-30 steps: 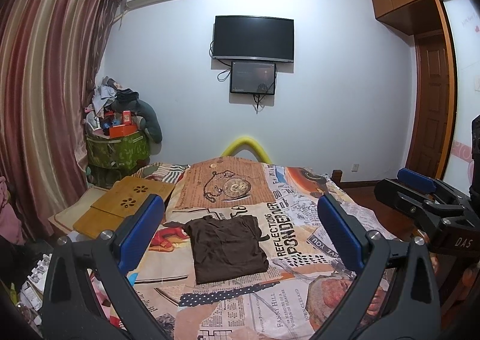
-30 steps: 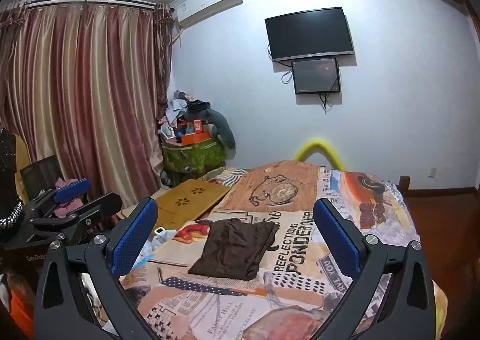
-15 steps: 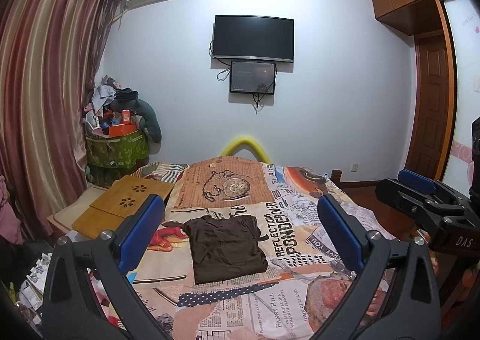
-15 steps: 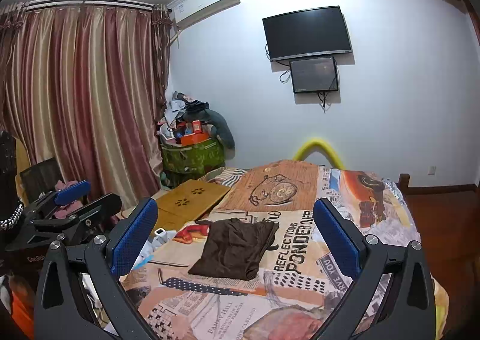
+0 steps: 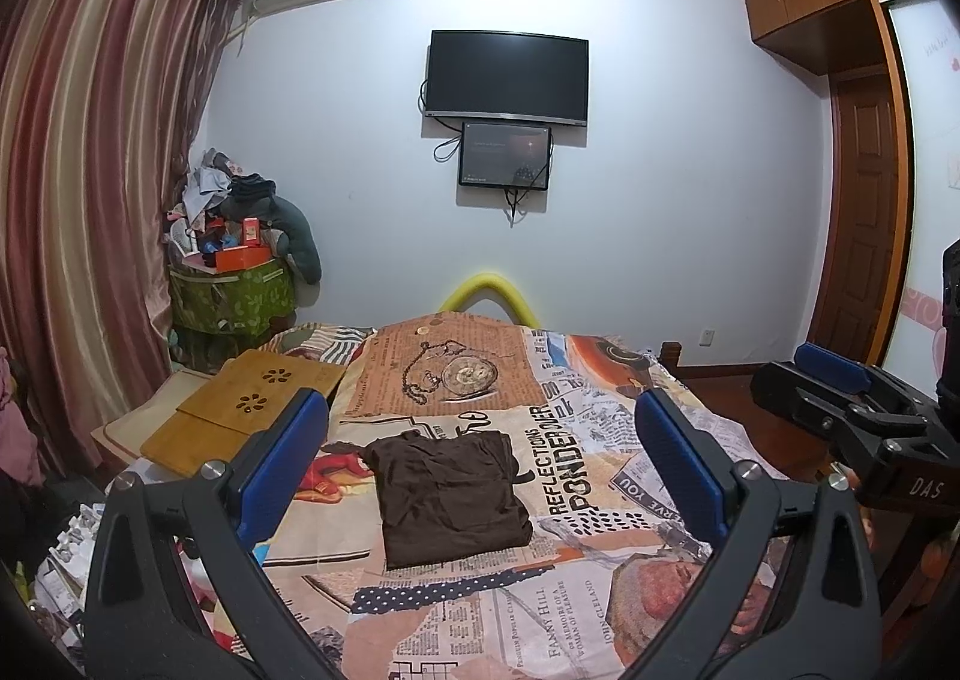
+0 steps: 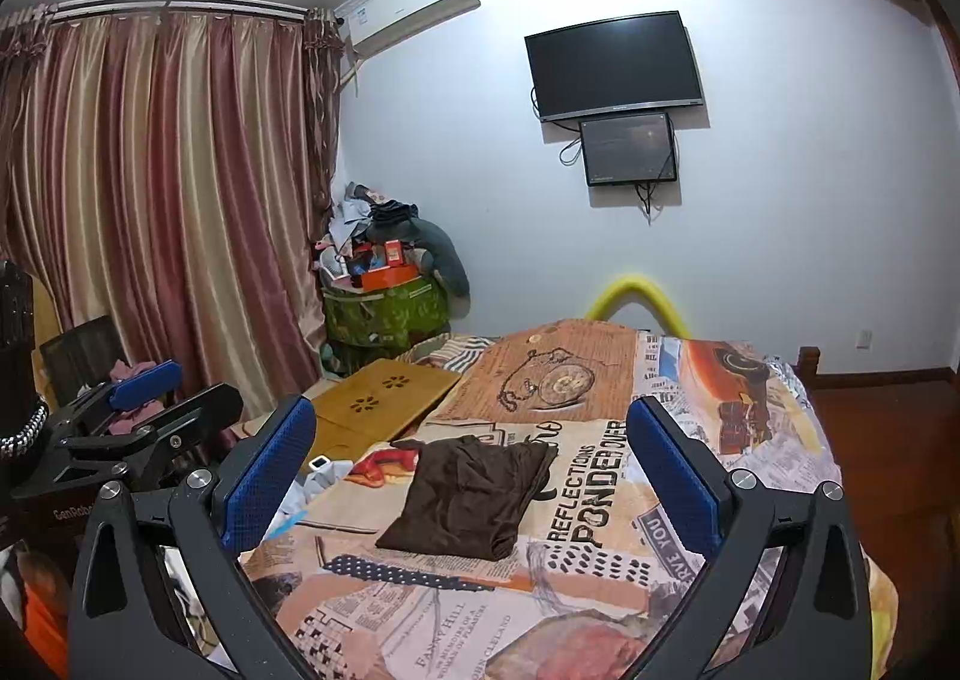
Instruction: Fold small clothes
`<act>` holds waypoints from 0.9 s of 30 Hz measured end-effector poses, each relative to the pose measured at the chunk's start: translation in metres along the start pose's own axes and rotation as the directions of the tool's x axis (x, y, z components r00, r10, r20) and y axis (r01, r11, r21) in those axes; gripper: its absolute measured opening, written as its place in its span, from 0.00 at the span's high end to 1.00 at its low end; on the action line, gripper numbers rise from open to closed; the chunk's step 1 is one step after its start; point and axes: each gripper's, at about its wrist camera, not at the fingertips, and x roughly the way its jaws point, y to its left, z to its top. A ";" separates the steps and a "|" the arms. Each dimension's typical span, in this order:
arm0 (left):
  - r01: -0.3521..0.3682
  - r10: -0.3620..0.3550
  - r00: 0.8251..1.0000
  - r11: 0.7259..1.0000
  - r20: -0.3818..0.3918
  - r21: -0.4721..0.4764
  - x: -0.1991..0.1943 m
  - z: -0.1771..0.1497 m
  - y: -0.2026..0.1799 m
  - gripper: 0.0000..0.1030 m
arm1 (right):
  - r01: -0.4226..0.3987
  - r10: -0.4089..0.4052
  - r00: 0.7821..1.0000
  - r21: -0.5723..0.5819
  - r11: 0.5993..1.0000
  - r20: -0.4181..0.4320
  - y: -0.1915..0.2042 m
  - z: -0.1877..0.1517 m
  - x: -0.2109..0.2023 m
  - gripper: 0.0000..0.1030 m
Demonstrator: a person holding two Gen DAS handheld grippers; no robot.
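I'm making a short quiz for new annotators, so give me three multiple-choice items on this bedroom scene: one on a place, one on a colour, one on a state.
1. Where does the brown garment lie?
A. On the bed cover
B. On the wooden lap desk
C. In the left gripper

2. What colour are the pads on the right gripper?
A. Red
B. Blue
C. Yellow

3. How do the jaws of both grippers stand?
A. Shut on the garment
B. Shut on nothing
C. Open, holding nothing

Key: 1 A, since the garment rests flat on the printed cover, apart from both grippers. 2 B, since both wrist views show blue pads. 3 C, since in each view the jaws are spread wide with the bed in plain sight between them.
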 end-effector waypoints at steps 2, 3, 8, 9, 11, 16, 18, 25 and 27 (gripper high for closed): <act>0.000 0.000 1.000 1.000 -0.002 -0.001 0.000 0.000 0.000 0.00 | 0.002 -0.002 1.000 0.000 1.000 0.002 0.000 0.000 0.000 0.00; 0.001 -0.001 1.000 1.000 -0.002 -0.002 0.000 0.000 0.000 0.00 | 0.003 -0.003 1.000 0.000 1.000 0.002 0.000 0.000 0.000 0.00; -0.003 0.003 1.000 1.000 -0.004 -0.003 0.003 -0.001 -0.004 0.00 | 0.002 -0.002 1.000 0.000 1.000 0.000 0.000 -0.001 0.001 0.00; -0.003 0.003 1.000 1.000 -0.003 -0.004 0.003 -0.001 -0.004 0.00 | 0.002 -0.002 1.000 0.000 1.000 0.000 0.000 -0.001 0.000 0.00; -0.003 0.003 1.000 1.000 -0.004 -0.004 0.003 -0.001 -0.004 0.00 | 0.002 -0.002 1.000 0.000 1.000 -0.001 0.000 -0.001 0.000 0.00; -0.004 0.004 1.000 1.000 -0.004 -0.004 0.003 0.000 -0.004 0.00 | 0.003 -0.003 1.000 0.000 1.000 0.000 0.000 -0.001 0.000 0.00; -0.002 0.002 1.000 1.000 -0.005 -0.005 0.003 -0.001 -0.004 0.00 | 0.004 -0.004 1.000 -0.001 1.000 0.000 0.001 0.000 0.000 0.00; 0.000 0.000 1.000 1.000 0.002 -0.015 0.006 -0.004 -0.010 0.00 | 0.003 -0.003 1.000 0.000 1.000 0.000 0.000 -0.001 0.001 0.00; -0.001 0.001 1.000 1.000 -0.005 -0.014 0.007 -0.005 -0.011 0.00 | 0.004 -0.004 1.000 0.000 1.000 0.000 0.000 -0.001 0.001 0.00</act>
